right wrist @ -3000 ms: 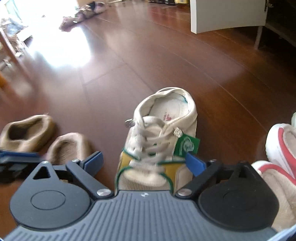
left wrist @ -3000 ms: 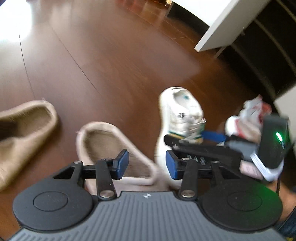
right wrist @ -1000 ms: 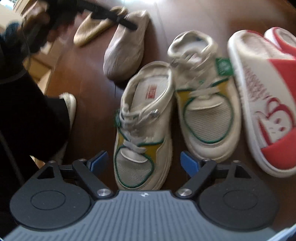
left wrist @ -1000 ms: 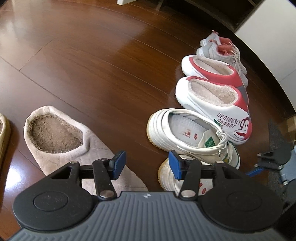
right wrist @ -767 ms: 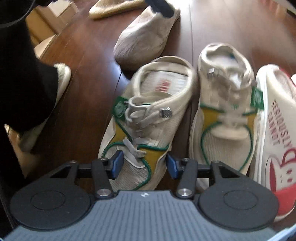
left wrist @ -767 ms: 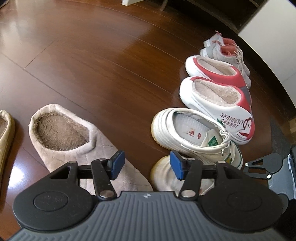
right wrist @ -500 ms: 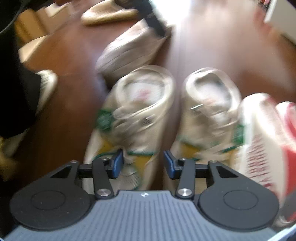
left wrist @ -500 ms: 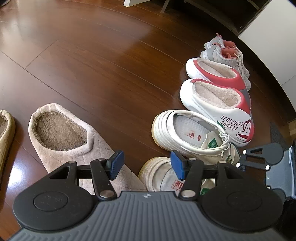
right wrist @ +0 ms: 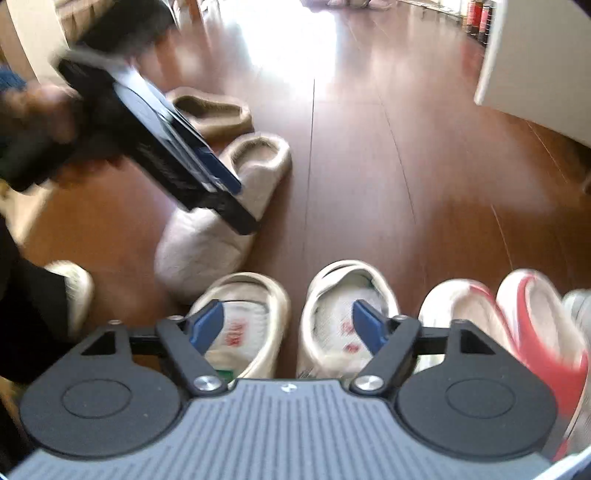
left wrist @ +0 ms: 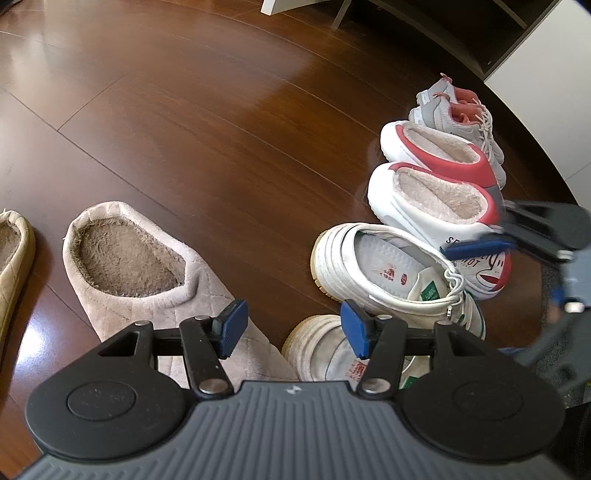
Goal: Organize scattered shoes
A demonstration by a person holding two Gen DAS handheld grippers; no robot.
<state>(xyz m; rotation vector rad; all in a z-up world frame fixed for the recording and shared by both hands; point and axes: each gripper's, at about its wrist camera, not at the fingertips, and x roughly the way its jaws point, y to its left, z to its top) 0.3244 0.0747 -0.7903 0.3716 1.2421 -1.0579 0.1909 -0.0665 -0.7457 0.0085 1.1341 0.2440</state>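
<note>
Right tongs opening, shoe-free now.

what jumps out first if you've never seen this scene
A neat row of shoes along the dark wood floor: cream sneakers nearest, then red-and-white fleece slippers, then grey-pink trainers. Off to the left, two beige slippers lie apart from the row, not yet lined up.

Dark glossy wooden floor throughout, sunlit glare at the far end. White cabinet panel at right (lower edge clear of the boards). Small bottles beyond, too blurred to identify.
</note>
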